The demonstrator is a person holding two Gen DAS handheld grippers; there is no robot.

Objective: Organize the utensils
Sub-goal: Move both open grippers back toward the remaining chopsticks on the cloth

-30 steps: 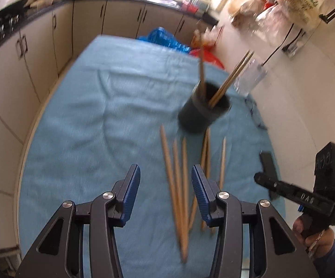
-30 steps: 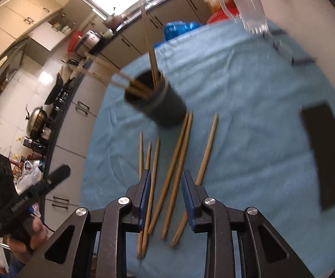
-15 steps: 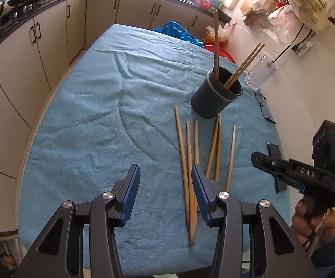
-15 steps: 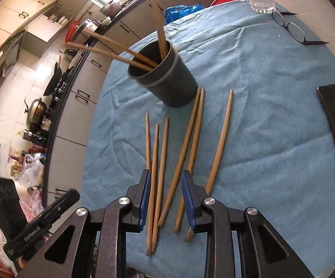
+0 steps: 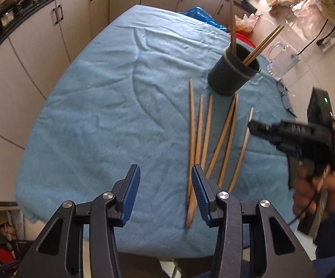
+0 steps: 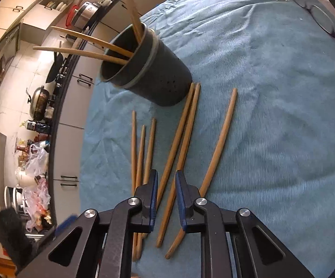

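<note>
Six loose chopsticks (image 6: pixel 183 143) are lying side by side on a blue cloth (image 5: pixel 102 106), fanned out just in front of a dark cup (image 6: pixel 158 78). Three more chopsticks (image 6: pixel 93 46) are being held upright in that cup, leaning against its rim. The right gripper (image 6: pixel 166 180) is being held low over the near ends of the loose chopsticks; its jaws have just been closing to a narrow gap, with two chopsticks seen between them, though whether the pads are pressing on either cannot be told. The left gripper (image 5: pixel 166 178) is being held partly open over bare cloth, nothing between its fingers, with the leftmost chopstick (image 5: pixel 191 139) running just beside its right finger (image 5: pixel 198 192). A pair of glasses (image 6: pixel 317 16) is lying far off on the cloth.
</note>
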